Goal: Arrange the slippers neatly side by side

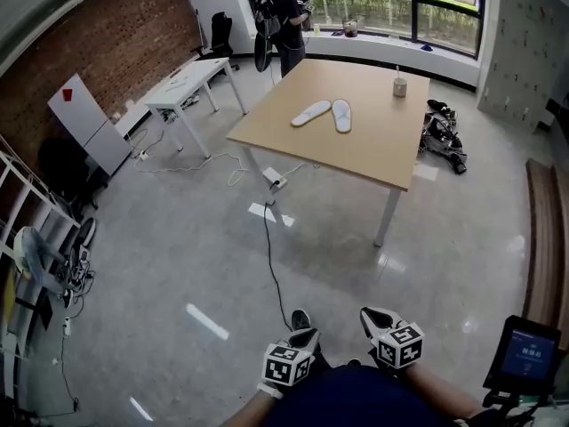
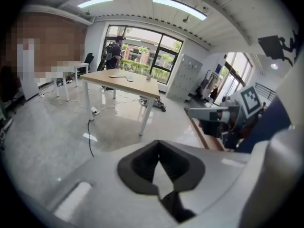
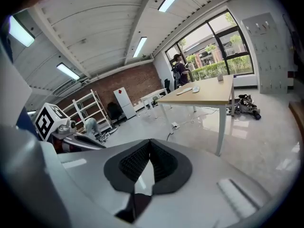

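Head view, slippers: two white slippers [image 1: 311, 113] lie on the far wooden table [image 1: 356, 163]. Their far ends almost meet and their near ends are spread apart. They look flat, thin and soft.
Head view, step: the left gripper [image 1: 303, 335] and right gripper [image 1: 372, 315] are near the person, well apart from the table. Better to approach first, then pinch one slipper's edge and turn it parallel.
Left gripper view: ribbed dark pads [image 2: 142, 167] pressed together, holding nothing.
Right gripper view: likewise closed, empty.
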The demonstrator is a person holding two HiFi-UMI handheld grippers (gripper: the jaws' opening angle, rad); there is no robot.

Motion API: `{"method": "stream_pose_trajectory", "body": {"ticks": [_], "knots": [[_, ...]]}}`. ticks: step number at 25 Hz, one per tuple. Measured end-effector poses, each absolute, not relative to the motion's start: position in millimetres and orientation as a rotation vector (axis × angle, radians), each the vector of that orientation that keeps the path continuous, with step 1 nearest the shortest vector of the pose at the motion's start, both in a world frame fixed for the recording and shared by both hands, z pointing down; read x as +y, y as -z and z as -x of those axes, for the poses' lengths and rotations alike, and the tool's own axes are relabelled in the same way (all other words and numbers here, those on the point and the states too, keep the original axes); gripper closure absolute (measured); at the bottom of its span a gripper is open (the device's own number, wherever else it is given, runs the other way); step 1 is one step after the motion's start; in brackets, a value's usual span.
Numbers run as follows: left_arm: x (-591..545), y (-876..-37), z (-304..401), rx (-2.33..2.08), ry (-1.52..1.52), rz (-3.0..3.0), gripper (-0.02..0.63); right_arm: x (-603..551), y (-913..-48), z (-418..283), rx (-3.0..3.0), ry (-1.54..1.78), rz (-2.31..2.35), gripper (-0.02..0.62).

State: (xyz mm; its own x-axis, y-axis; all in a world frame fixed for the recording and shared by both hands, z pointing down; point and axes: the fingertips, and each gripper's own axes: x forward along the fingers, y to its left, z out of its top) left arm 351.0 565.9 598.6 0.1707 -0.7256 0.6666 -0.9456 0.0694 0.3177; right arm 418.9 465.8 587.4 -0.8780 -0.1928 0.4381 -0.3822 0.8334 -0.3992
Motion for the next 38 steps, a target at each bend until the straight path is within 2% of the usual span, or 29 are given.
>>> {"method": "stream_pose_trajectory", "body": {"ticks": [9, 19, 28, 38], "knots": [[487, -603, -305, -1.486, -0.402, -1.821, 0.601, 403, -593, -381, -2.585, -0.69, -0.583, 0.584], [426, -598, -198, -1.4, -0.381, -1.865, 0.601, 354, -589, -279, -2.53, -0.689, -0.658, 0.584], [407, -608, -110, -1.392, -0.334, -1.837, 0.601, 337, -590, -191, -2.513, -0.65, -0.627, 0.584], [397, -617, -69, -1.4, -0.321, -1.786, 0.601, 324, -604, -143, -2.492, -0.678, -0.574, 0.584]]}}
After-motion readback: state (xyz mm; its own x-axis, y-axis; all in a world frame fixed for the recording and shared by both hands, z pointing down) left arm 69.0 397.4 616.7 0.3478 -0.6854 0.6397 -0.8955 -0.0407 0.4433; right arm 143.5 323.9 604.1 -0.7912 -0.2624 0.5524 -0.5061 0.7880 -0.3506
